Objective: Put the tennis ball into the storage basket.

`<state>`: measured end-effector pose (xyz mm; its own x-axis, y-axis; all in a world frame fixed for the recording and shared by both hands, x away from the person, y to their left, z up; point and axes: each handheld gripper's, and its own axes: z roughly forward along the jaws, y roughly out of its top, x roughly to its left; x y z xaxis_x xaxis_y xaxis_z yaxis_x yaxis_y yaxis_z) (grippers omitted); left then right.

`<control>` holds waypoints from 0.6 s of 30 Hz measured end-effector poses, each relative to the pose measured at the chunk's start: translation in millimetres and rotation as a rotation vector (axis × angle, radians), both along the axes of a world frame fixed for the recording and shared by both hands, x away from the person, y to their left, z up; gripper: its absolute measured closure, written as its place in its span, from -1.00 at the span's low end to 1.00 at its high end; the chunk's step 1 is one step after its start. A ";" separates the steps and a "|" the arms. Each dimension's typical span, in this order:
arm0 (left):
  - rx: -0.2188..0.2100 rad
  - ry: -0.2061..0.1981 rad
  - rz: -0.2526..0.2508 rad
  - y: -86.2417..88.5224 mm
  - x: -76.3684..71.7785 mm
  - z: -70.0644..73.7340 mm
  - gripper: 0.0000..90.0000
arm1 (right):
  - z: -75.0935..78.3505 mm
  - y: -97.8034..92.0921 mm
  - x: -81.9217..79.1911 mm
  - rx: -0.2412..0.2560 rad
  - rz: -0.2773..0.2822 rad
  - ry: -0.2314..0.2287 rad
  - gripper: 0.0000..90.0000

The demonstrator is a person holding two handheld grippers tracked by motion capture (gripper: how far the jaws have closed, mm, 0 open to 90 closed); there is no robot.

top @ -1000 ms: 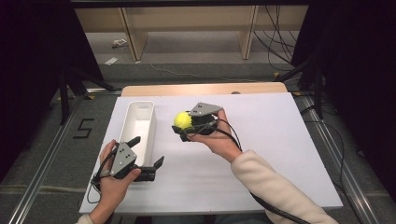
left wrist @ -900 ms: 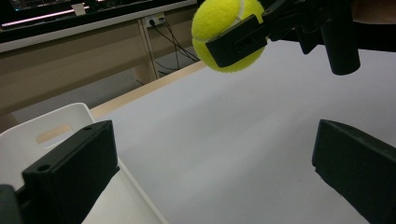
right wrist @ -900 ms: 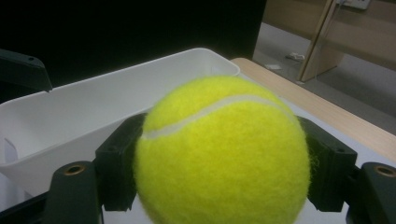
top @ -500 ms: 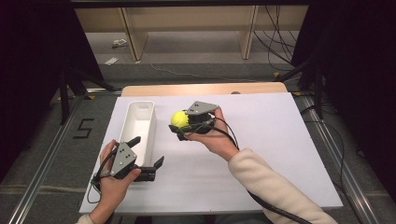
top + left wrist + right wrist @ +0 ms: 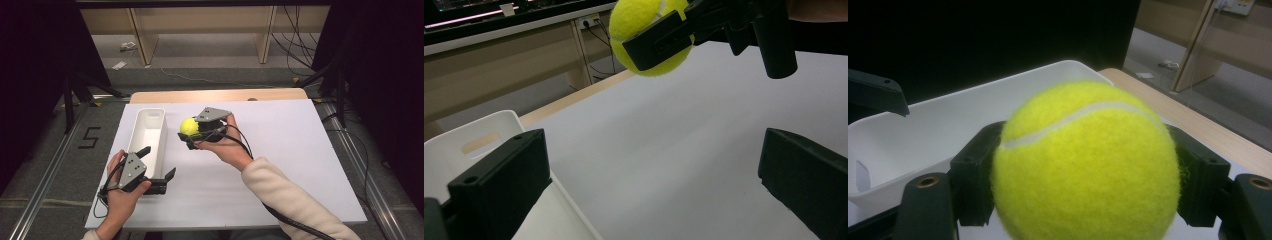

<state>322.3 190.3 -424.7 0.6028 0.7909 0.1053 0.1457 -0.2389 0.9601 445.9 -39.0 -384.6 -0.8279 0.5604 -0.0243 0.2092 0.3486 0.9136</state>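
1 tennis ball [image 5: 189,126] clamped in R gripper [image 5: 192,134], beside 1 white bin [image 5: 150,131]; L gripper [image 5: 159,169] jaws wide, empty.

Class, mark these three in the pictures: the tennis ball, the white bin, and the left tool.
tennis ball [image 5: 188,126], high view, on its yellow felt left of the jaws.
white bin [image 5: 151,114], high view, on its far rim.
left tool [image 5: 159,166], high view, midway between its open fingertips.

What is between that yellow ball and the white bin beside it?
Nothing visible. The right tool holds the tennis ball in the air just right of the white bin, with only bare table between. The left tool sits open at the bin's near end.
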 end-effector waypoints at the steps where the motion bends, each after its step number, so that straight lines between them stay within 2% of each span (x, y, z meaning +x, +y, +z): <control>1: 0.000 0.000 0.000 0.0 0.0 0.0 -1.00 | 0.1 0.4 0.2 0.000 0.000 0.000 -0.40; 18: 0.004 -0.006 -0.006 -0.4 0.1 0.1 -1.00 | 2.4 8.1 3.9 -0.001 0.009 0.001 -0.40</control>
<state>322.5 190.0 -424.6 0.6067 0.7870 0.1124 0.1381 -0.2436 0.9600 449.7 -30.9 -382.1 -0.8331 0.5527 -0.0235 0.2073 0.3512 0.9131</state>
